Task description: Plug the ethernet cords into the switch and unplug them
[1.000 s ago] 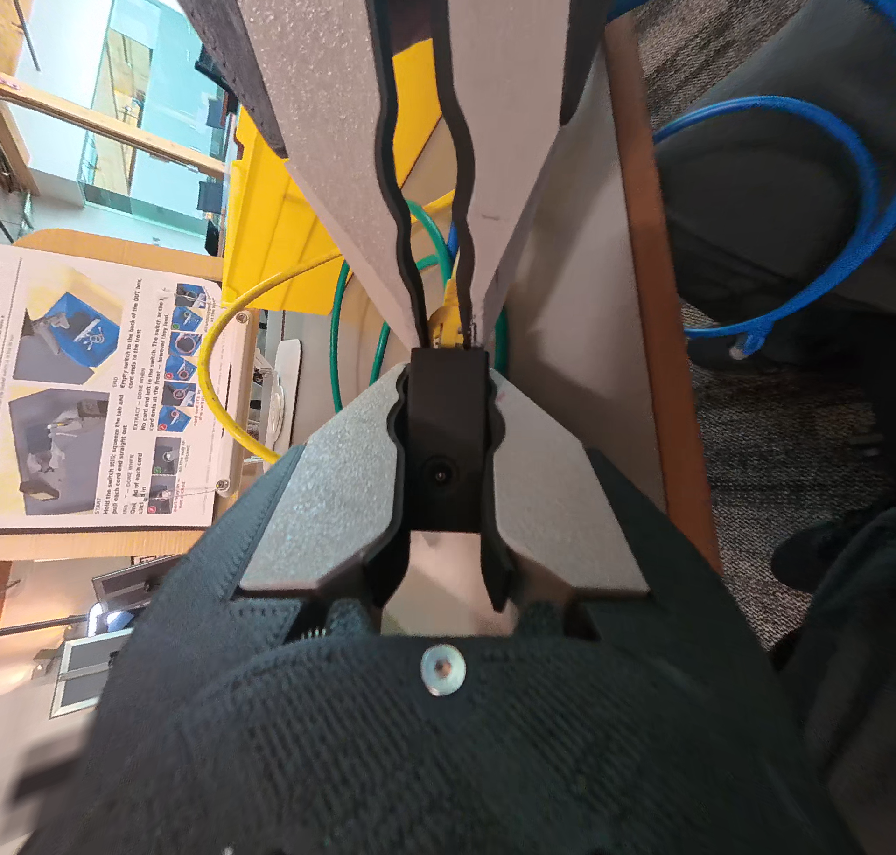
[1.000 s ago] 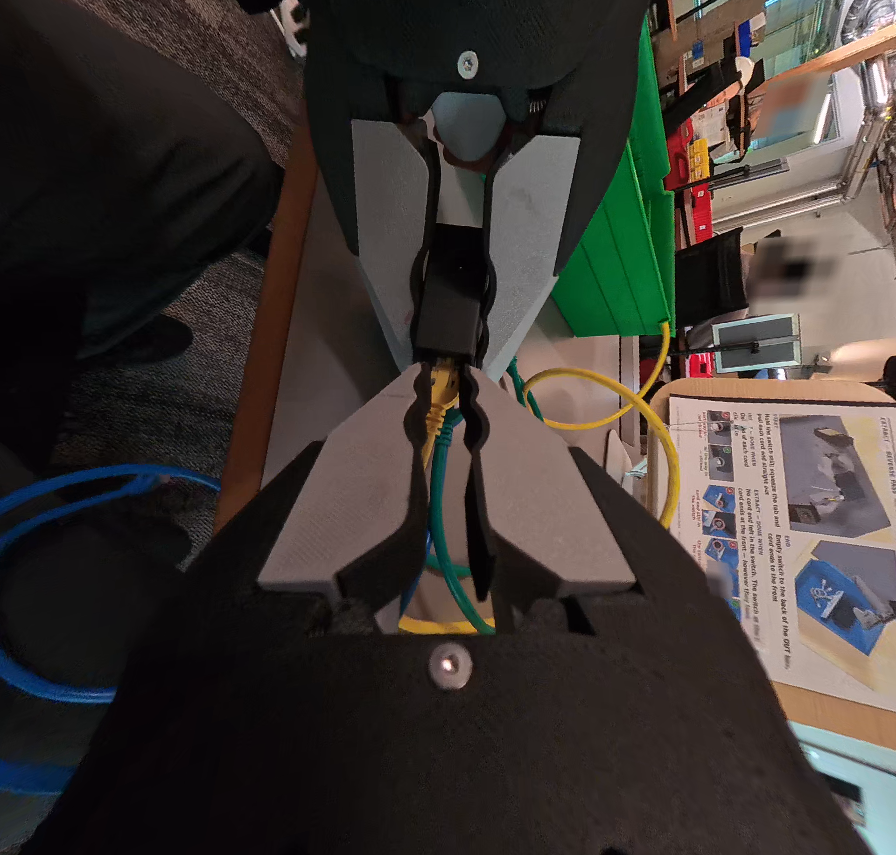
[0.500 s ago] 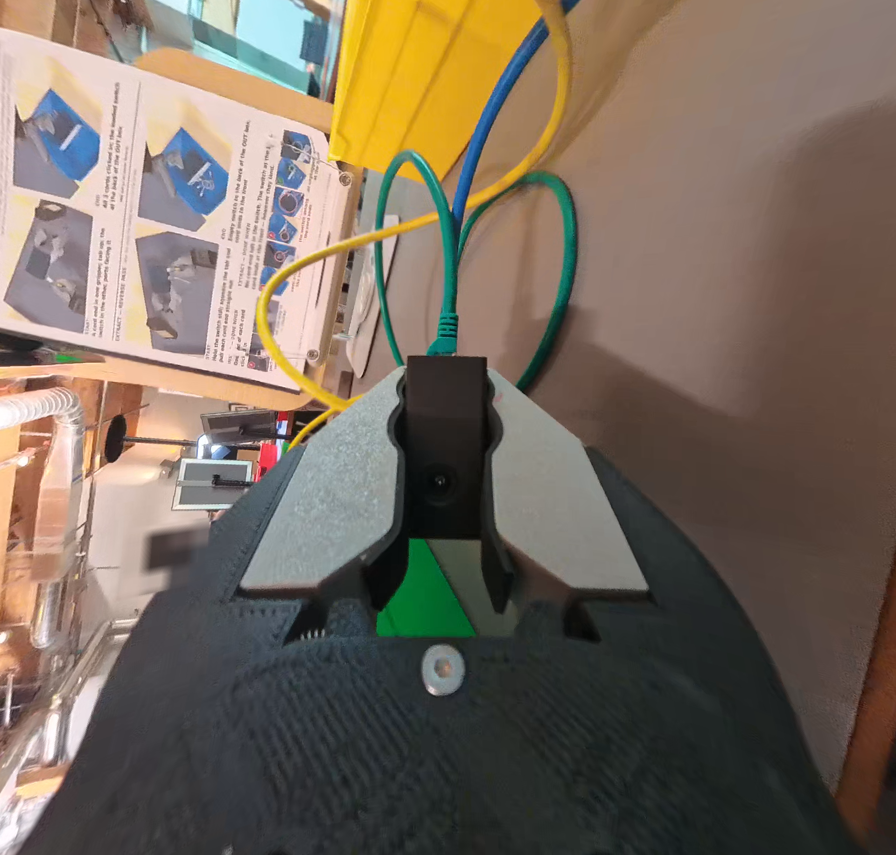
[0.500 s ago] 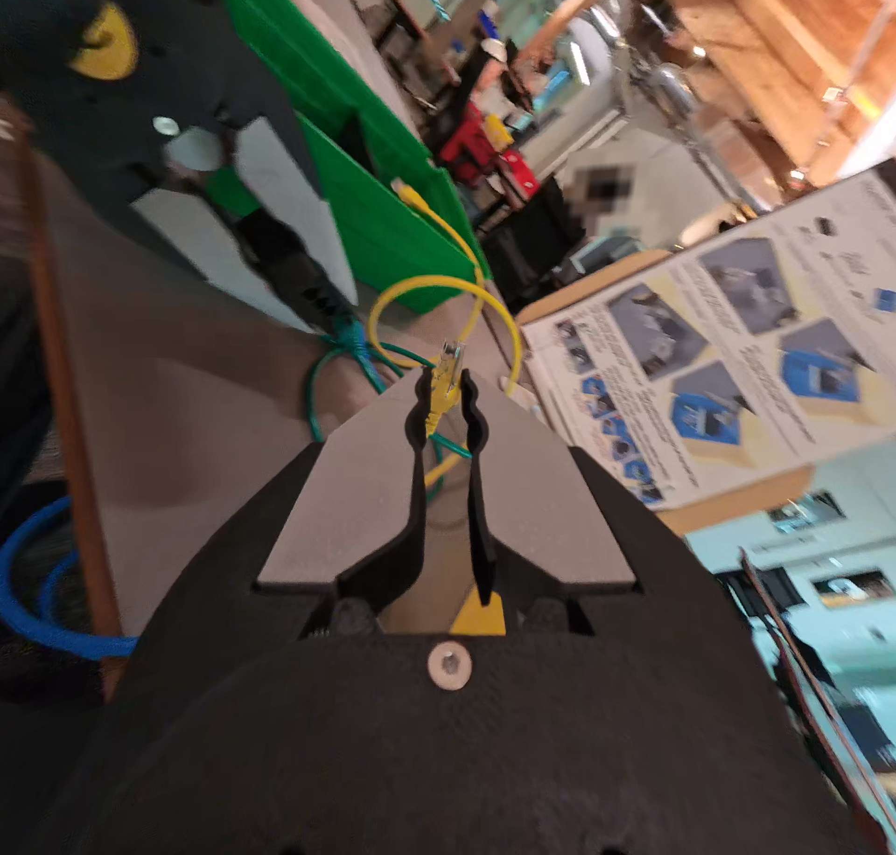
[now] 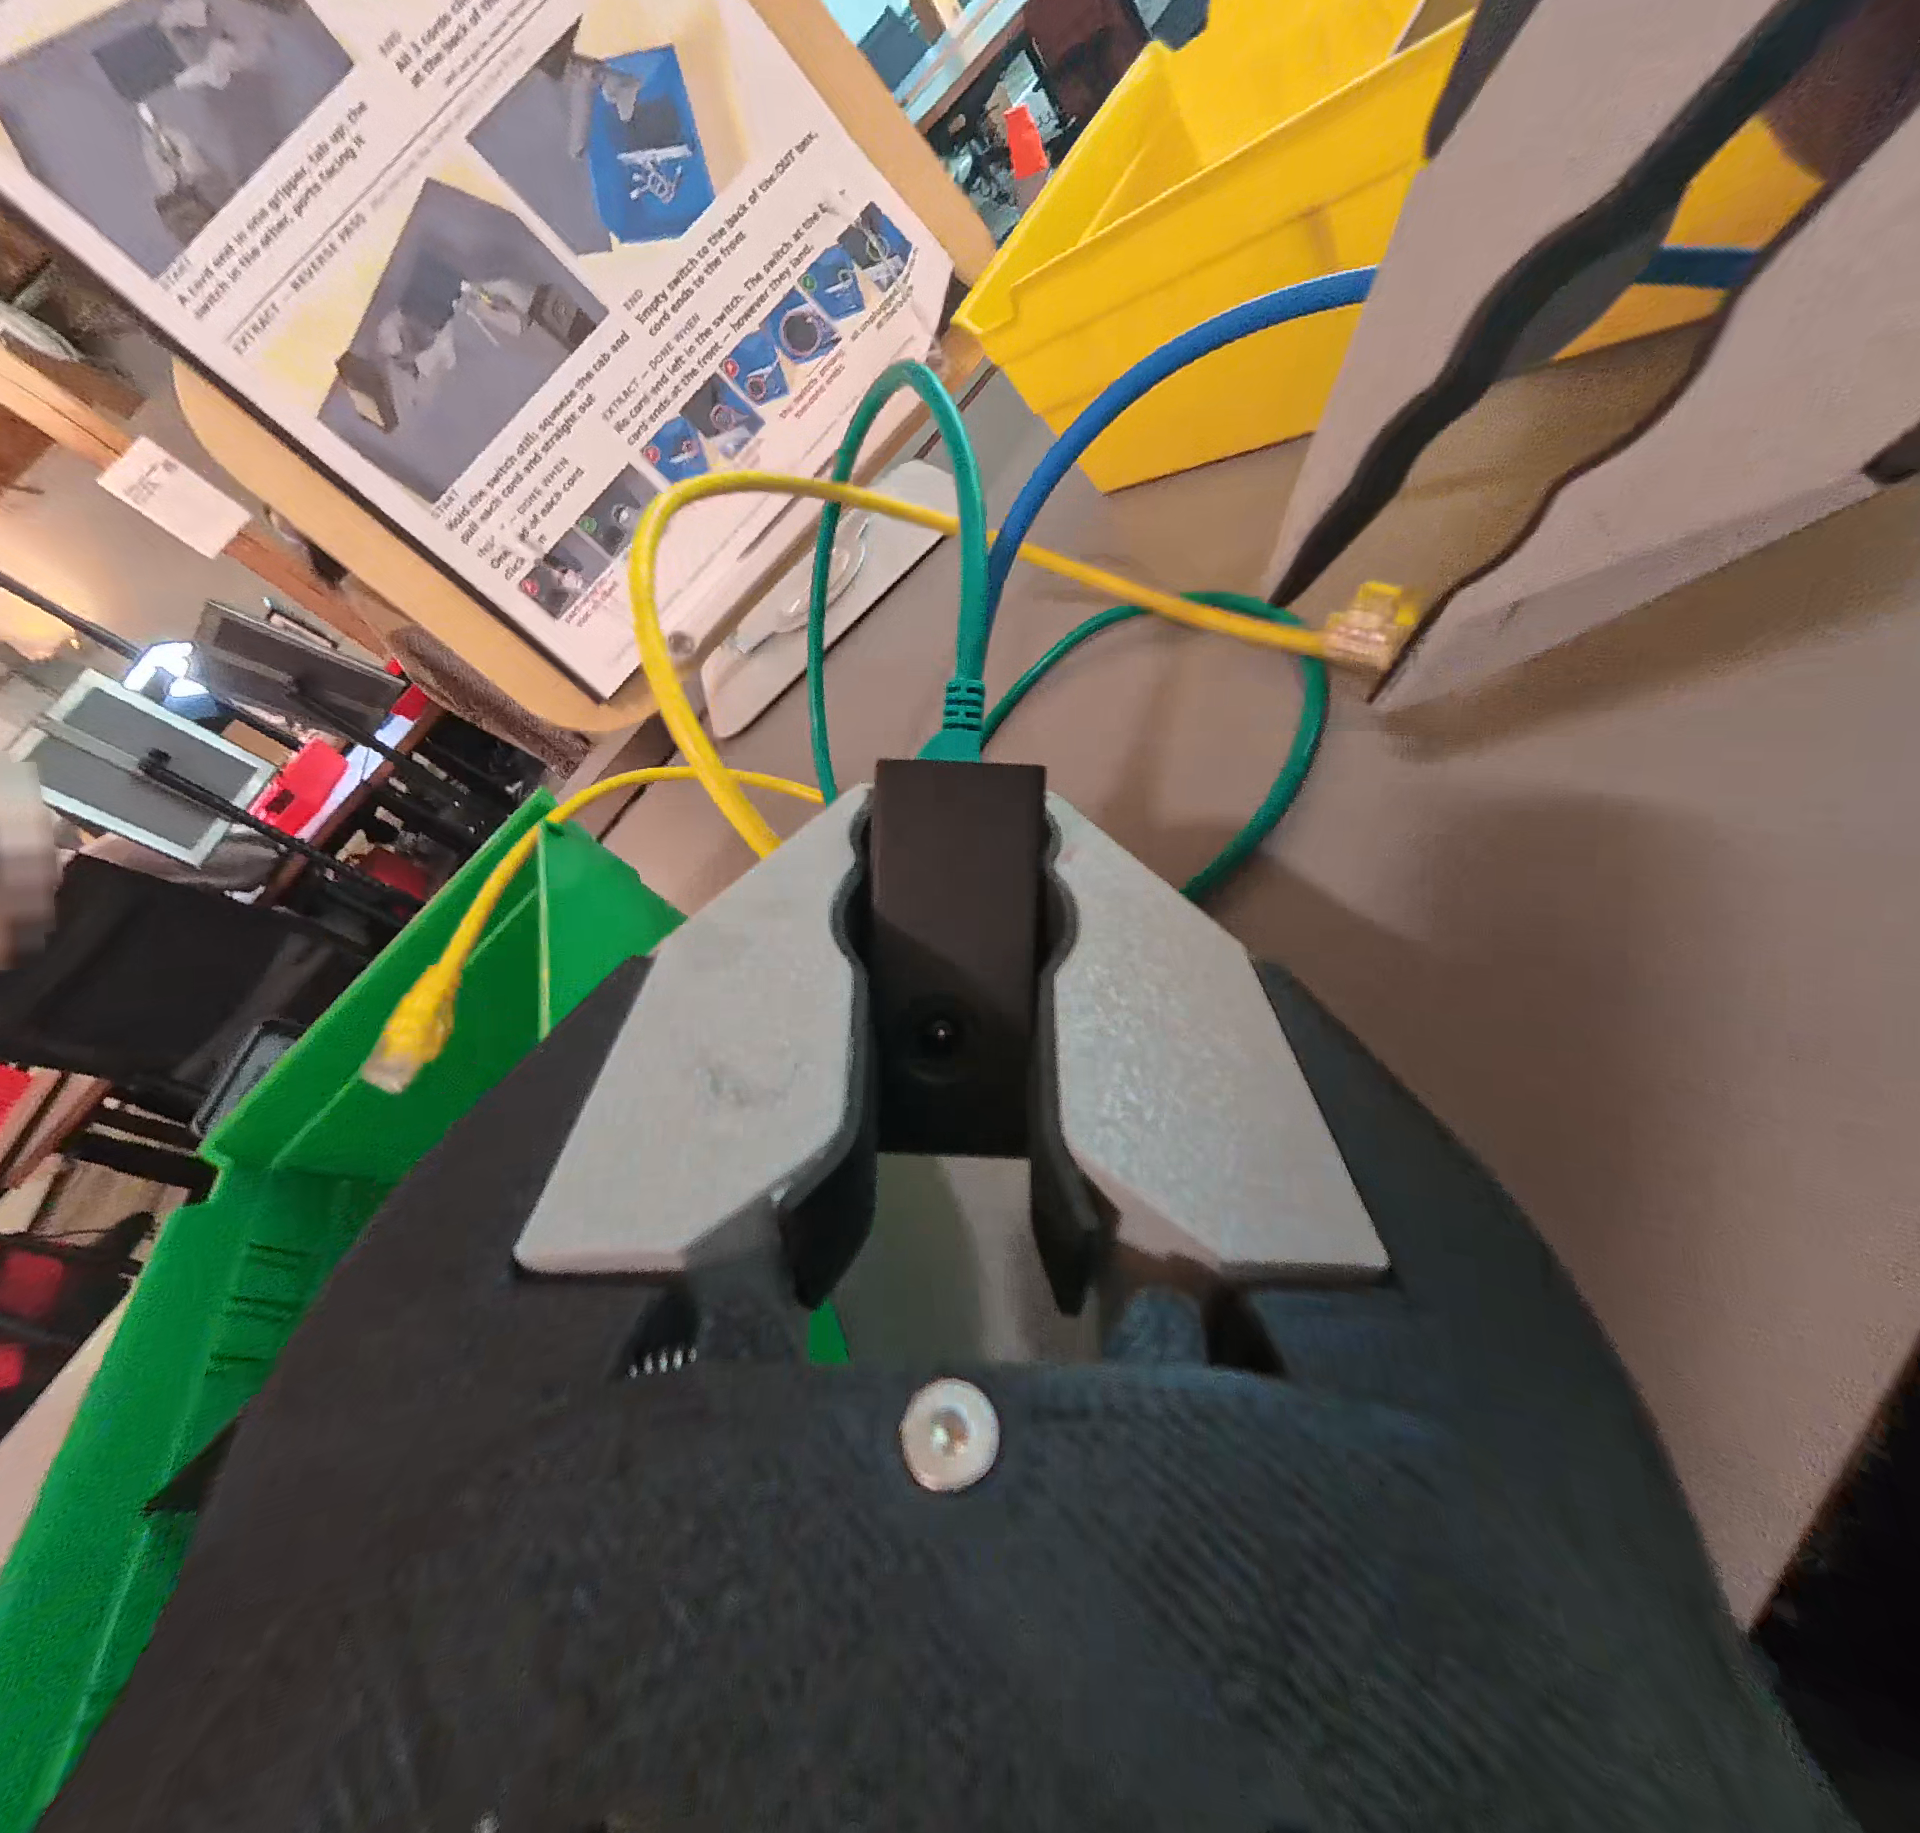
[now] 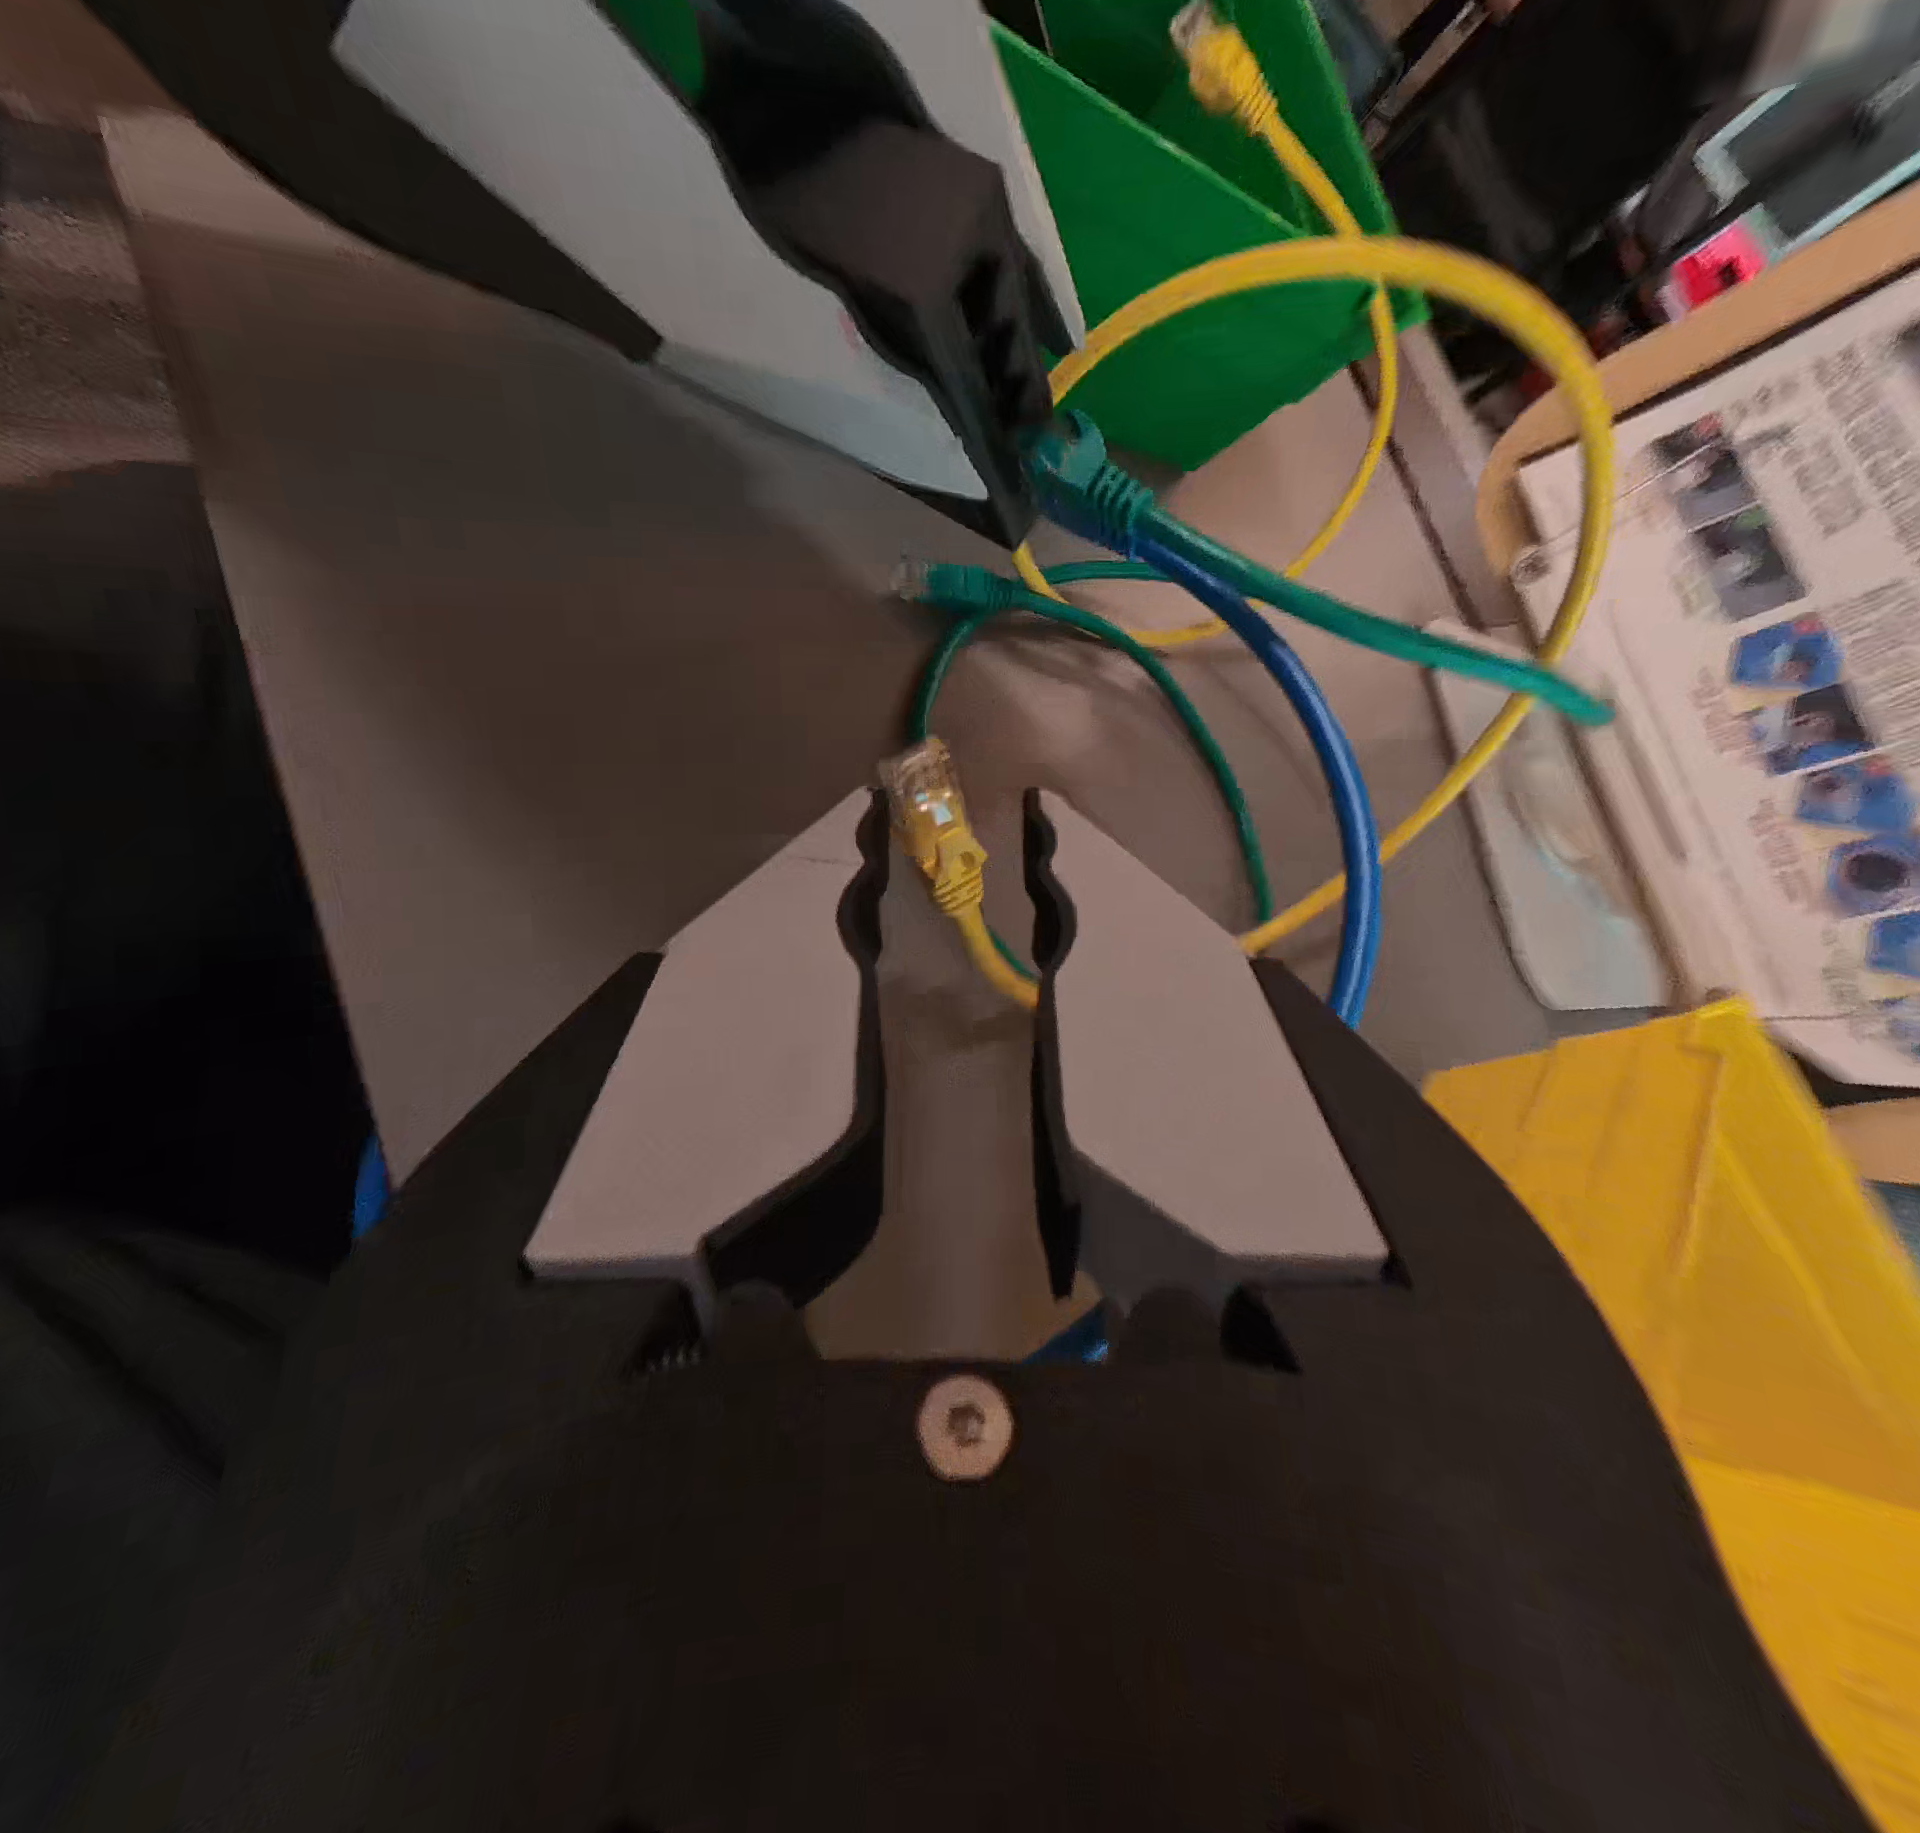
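My left gripper point(image 5: 956, 796) is shut on the small black switch point(image 5: 956, 952), held above the grey table point(image 5: 1507, 1004). A green cord point(image 5: 961, 713) is plugged into its far face, and a blue cord point(image 5: 1091, 401) runs off behind it. In the right wrist view the switch point(image 6: 935, 256) shows green and blue plugs point(image 6: 1081, 479) seated side by side. My right gripper point(image 6: 951, 807) has its jaws apart. The yellow plug point(image 6: 925, 817) lies tilted between them, touching only the left finger. Its yellow cord point(image 6: 1507, 349) loops away right. The green cord's free plug point(image 6: 945, 583) lies on the table.
A green bin point(image 5: 343, 1108) stands left, with the yellow cord's other plug point(image 5: 416, 1025) hanging over it. A yellow bin point(image 5: 1195, 256) stands at the back right. An instruction poster point(image 5: 468, 225) on a wooden board stands behind the cords. The right gripper's fingers point(image 5: 1621, 588) fill the upper right. The tips of one gripper are about 7 centimeters away from the tips of the other.
The yellow plug has come out of the switch. The two grippers have swung apart, and the right jaws have widened around the yellow plug. The left still holds the switch.
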The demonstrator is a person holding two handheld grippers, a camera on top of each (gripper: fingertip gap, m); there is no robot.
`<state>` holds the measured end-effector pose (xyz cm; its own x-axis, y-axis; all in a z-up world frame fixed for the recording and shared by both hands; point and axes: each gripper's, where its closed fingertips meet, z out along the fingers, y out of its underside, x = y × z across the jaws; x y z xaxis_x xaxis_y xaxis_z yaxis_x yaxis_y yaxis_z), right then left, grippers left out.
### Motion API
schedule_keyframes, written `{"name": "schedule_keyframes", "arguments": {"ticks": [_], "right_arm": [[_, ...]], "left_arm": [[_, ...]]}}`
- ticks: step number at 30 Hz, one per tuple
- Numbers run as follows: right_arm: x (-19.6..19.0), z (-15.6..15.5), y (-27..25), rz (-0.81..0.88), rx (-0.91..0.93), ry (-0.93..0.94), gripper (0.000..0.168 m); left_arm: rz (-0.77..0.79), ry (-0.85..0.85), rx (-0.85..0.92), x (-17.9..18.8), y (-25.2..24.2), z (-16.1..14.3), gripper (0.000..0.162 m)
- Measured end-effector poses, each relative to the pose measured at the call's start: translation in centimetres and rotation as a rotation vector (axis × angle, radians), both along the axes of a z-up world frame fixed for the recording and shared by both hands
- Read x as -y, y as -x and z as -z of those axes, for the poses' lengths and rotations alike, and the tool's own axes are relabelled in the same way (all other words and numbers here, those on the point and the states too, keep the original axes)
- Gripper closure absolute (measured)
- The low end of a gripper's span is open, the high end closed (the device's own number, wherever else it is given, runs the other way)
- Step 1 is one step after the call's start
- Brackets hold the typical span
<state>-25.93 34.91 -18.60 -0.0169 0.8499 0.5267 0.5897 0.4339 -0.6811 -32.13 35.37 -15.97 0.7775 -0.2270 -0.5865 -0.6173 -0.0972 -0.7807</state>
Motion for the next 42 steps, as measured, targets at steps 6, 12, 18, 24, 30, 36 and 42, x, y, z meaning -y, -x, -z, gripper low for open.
{"name": "schedule_keyframes", "arguments": {"ticks": [6, 12, 18, 24, 30, 36, 42], "right_arm": [[0.6, -5.3, -0.4, -0.092, -0.225, 0.451, 0.116], [-9.9, -10.3, -2.5, 0.162, -0.414, 0.523, 0.119], [-13.3, -9.9, 3.3, 0.117, -0.271, 0.48, 0.101], [-14.7, -6.6, 10.1, 0.128, -0.021, 0.319, 0.098], [-15.1, -6.5, 13.1, 0.134, 0.091, 0.193, 0.162], [-15.9, -19.2, 11.5, 0.222, -0.199, 0.205, 0.163], [-14.7, -33.2, 5.7, 0.201, -0.589, 0.541, 0.164]], "left_arm": [[0.074, -0.03, 0.055, 0.3, 0.4, -0.4, 0.137], [0.127, -0.065, -0.045, 0.7, -0.4, 0.3, 0.136], [0.165, -0.093, -0.139, 0.9, -1.3, 1.3, 0.136], [0.169, -0.119, -0.16, 0.7, -1.9, 2.2, 0.136], [0.187, -0.087, -0.191, 0.7, -2.3, 3.1, 0.136], [0.171, -0.085, -0.206, 0.5, -2.0, 3.2, 0.136], [0.166, -0.055, -0.213, 0.3, -1.9, 3.8, 0.136]]}}
